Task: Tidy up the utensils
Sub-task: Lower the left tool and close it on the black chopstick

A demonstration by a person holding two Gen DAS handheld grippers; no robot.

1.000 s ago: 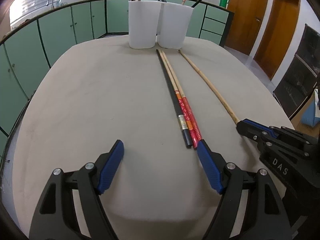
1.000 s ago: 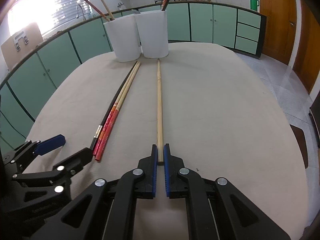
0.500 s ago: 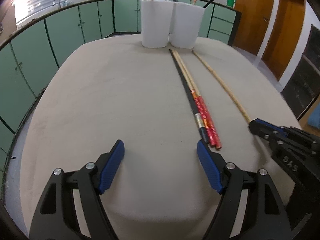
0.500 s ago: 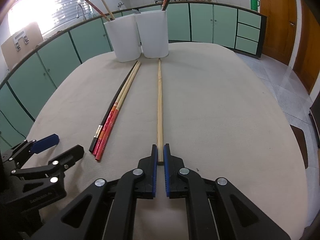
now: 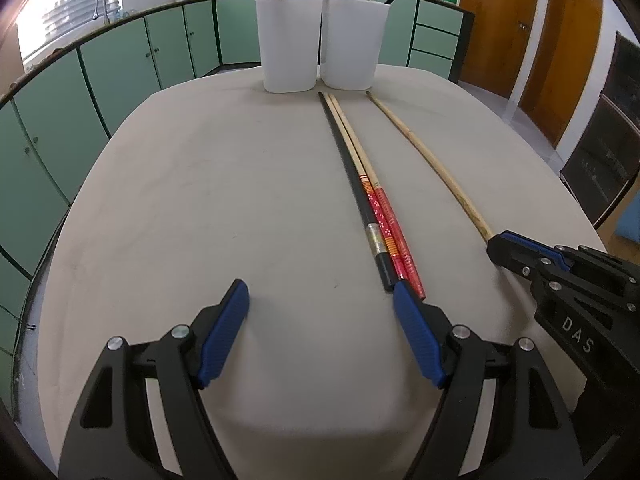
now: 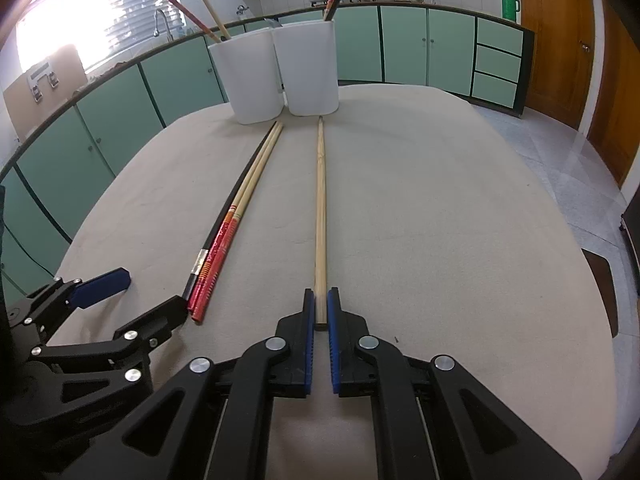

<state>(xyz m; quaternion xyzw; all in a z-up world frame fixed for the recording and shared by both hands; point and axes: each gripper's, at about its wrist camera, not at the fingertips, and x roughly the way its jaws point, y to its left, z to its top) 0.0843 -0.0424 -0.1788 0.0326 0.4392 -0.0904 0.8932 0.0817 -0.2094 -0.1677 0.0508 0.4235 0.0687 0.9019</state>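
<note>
Right claw (image 6: 318, 306) marked "DAS" – clamped on bamboo chopstick (image 6: 320, 208); left claw (image 5: 320, 300) apart, empty.

Left gripper (image 5: 320, 300) shifted slightly: its right finger (image 5: 416, 336) now sits at the near ends of the black chopstick (image 5: 352, 176) and two red-handled chopsticks (image 5: 384, 216) (half a second ago they lay just right of it). In the right wrist view it sits closer to them.

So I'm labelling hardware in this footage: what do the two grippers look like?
Both look alike: black skeletal plastic frames with triangular cut-outs and silver bolt heads, ending in two fingers faced with ribbed blue pads. The left gripper and the right gripper share this build; the right one's side bears white letters "DAS". No cables or sleeves show.
</note>
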